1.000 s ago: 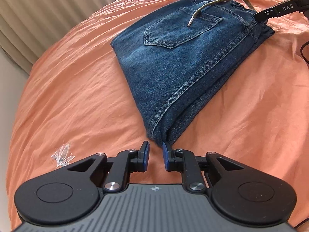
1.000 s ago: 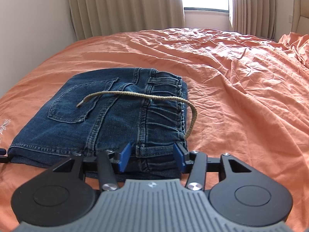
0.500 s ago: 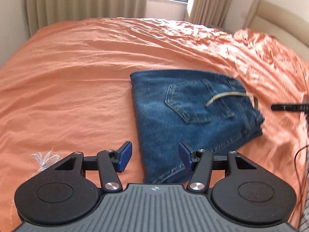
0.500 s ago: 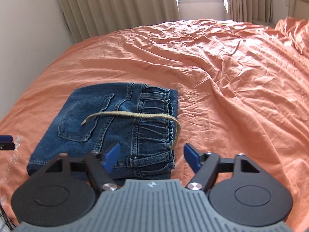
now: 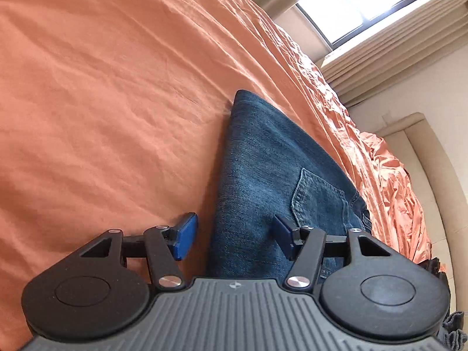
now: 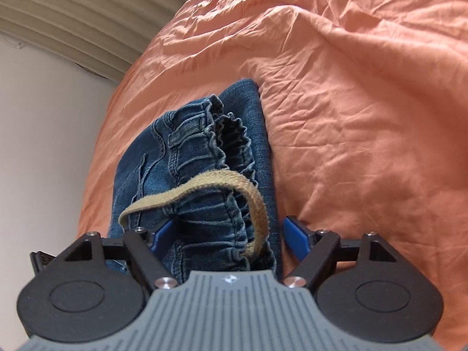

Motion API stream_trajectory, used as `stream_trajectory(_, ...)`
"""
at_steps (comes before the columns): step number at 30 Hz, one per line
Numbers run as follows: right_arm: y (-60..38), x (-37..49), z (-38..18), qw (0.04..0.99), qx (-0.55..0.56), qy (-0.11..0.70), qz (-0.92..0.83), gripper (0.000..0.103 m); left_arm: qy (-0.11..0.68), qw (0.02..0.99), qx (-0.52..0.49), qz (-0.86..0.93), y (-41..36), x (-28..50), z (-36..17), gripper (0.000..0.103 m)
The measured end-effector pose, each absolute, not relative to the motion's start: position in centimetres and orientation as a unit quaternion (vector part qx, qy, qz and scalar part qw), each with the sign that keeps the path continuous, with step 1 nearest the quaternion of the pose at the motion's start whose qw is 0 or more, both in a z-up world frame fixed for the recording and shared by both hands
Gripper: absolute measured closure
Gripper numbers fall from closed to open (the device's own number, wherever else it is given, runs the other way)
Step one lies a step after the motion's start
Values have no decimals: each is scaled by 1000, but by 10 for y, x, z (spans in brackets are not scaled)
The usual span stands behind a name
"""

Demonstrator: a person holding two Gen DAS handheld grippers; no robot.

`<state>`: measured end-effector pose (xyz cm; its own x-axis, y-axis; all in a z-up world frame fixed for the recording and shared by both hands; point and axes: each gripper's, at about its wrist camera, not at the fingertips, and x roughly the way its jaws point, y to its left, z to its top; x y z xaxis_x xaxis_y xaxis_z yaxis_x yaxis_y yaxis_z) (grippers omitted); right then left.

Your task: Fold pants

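- Left wrist view: the left hand-held gripper [image 5: 231, 237], jaws spread after just opening further, straddles the left edge of the folded blue denim pants [image 5: 272, 172] at lower centre on the orange bedsheet [image 5: 102, 102].
- Right wrist view: the right hand-held gripper [image 6: 228, 234], spread wide after closing slightly, flanks the pants' waistband [image 6: 210, 152] and tan drawstring [image 6: 222, 178] without pinching.

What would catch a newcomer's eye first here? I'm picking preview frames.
The folded blue jeans on the orange bedspread, with a tan drawstring looping over the gathered waistband. The right gripper stands open astride the waistband; the left gripper is open over the jeans' opposite edge.
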<state>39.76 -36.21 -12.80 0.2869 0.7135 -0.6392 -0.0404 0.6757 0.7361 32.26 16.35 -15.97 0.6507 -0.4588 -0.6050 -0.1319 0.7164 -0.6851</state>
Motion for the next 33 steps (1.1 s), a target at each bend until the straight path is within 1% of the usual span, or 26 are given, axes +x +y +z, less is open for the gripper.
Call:
stream_trajectory(1,-360,401,-132,733,317,541,264,28,399,831,-374,-102,165,324,-165,35)
stream_trajectory(3,-356,406,-137,727,316,542,279,27,392,827,-388,-106,166,325,-172,42)
stream_trajectory(5,-352,410,-140,723,320,543,284,27,388,821,-405,-107,166,327,-177,54)
stream_trajectory(7,-345,412,-136,727,311,543,282,31,387,816,-415,-105,166,328,-180,63)
stream_trajectory(8,-340,412,-133,732,301,543,278,36,387,817,-416,-102,165,328,-179,70)
stream_trajectory(9,-337,411,-129,738,294,542,274,40,385,819,-413,-101,164,327,-177,72)
stream_trajectory(10,-334,410,-124,743,286,541,271,43,383,824,-407,-96,162,326,-174,77)
stream_trajectory(11,-331,409,-118,750,275,538,269,48,380,830,-399,-91,161,324,-171,82)
stream_trajectory(14,-322,405,-99,768,242,531,262,61,375,844,-375,-76,154,320,-158,92)
stream_trajectory(15,-317,403,-92,776,230,527,260,65,372,849,-368,-72,152,318,-152,93)
stream_trajectory(18,-303,398,-65,795,203,511,256,71,362,860,-352,-69,145,315,-132,95)
stream_trajectory(20,-294,394,-44,805,190,498,261,74,362,866,-338,-71,144,311,-120,96)
stream_trajectory(23,-277,386,-17,811,170,485,282,75,354,880,-309,-73,147,300,-96,96)
stream_trajectory(26,-255,370,2,811,161,473,302,76,344,887,-301,-70,168,287,-73,96)
stream_trajectory(30,-213,361,14,803,174,464,331,76,354,896,-262,-56,205,277,-41,96)
stream_trajectory(33,-175,356,11,791,194,460,354,76,360,904,-226,-36,235,270,-18,96)
